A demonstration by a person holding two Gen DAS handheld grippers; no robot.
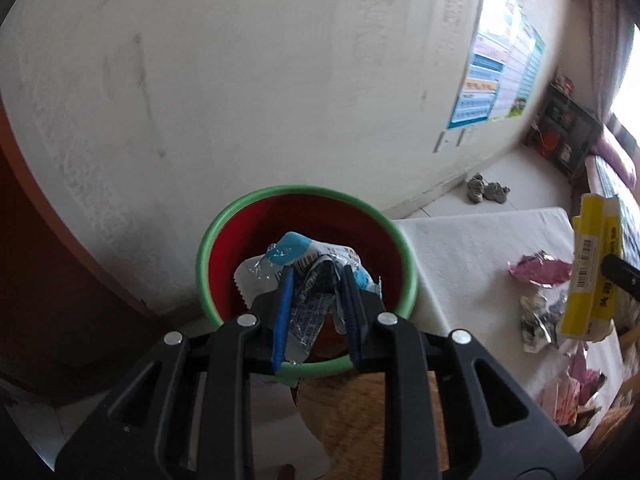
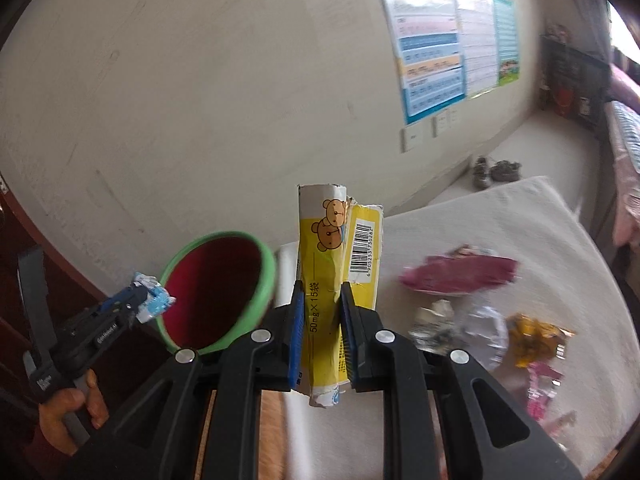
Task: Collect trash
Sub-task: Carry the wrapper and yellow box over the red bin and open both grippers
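Observation:
My left gripper (image 1: 318,276) is shut on a crumpled blue, white and silver wrapper (image 1: 280,264), which hangs over the mouth of a red bin with a green rim (image 1: 240,208). In the right wrist view that wrapper (image 2: 154,300) sits at the bin's rim (image 2: 268,272), with a hand holding the left gripper (image 2: 138,300). My right gripper (image 2: 322,290) is shut on a flattened yellow box (image 2: 324,248) with bears and a barcode, held upright to the right of the bin. The same yellow box (image 1: 592,276) shows at the right edge of the left wrist view.
A white-covered table (image 2: 500,216) bears several loose wrappers: a pink one (image 2: 460,274), a silvery crumpled one (image 2: 452,320), an orange one (image 2: 536,336). Behind is a pale wall with a poster (image 2: 444,40). Shoes (image 2: 494,170) lie on the floor. Dark wooden furniture (image 1: 40,280) stands left.

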